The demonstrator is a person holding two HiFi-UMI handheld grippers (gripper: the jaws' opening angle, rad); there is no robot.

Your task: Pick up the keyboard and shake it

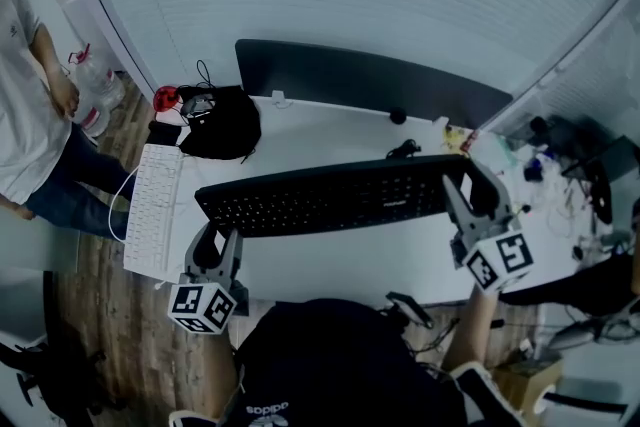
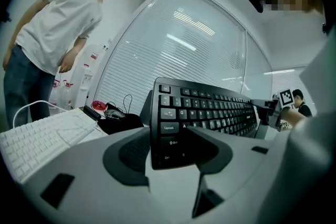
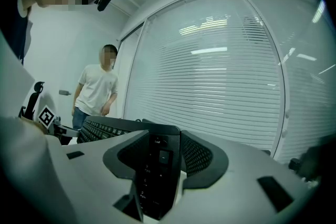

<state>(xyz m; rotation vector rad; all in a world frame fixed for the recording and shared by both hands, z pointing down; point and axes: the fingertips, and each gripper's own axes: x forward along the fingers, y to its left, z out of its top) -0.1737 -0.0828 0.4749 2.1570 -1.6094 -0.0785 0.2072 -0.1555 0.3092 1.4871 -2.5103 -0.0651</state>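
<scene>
Left gripper (image 1: 213, 240), right gripper (image 1: 462, 195): jaws clamped on opposite ends of black keyboard (image 1: 330, 195), apparently lifted off white counter (image 1: 340, 265).
Step judged: shaking. Best done with firm grips, short even strokes, both ends moving together, clear of white keyboard (image 1: 152, 210) and black bag (image 1: 222, 123).
Legible: "adidas" on near dark garment (image 1: 268, 411); "Caps Lock" key (image 2: 169, 127). Farther legends too small.

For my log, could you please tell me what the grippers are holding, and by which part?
Both hold the long black plastic keyboard: the left gripper clamps its left end, the right gripper its right end.
</scene>
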